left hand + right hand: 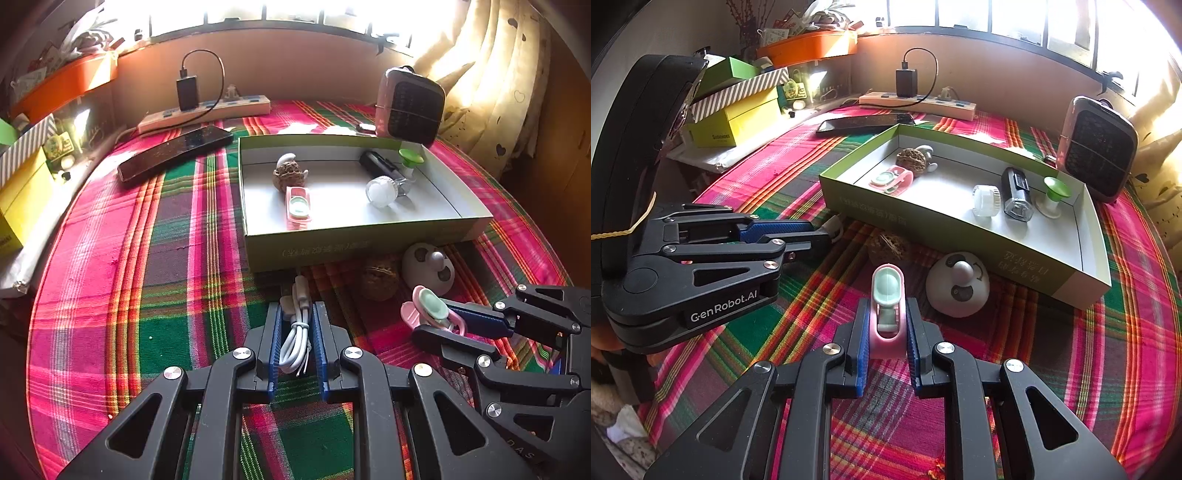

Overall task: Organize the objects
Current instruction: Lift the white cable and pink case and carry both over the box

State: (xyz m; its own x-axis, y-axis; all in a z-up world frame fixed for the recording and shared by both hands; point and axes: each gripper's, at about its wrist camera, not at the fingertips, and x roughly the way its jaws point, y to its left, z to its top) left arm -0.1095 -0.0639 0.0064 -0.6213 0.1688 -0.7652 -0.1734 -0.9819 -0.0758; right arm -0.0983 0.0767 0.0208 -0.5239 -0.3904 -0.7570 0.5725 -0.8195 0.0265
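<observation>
a: five things lie in the box already, ahead of both tongs: a walnut-like figure, a pink case, a clear jar, a black gadget and a green-topped stand.

b: and the tongs?

a: both loaded. the left tongs are clamped on a coiled white cable; the right tongs are clamped on a pink and mint clip.

b: what's left outside?

a: just ahead of the tongs, between them and the box's near wall, a second walnut and a white panda dome sit on the plaid surface. i'd judge it past halfway: two items to drop in, two to fetch.
</observation>
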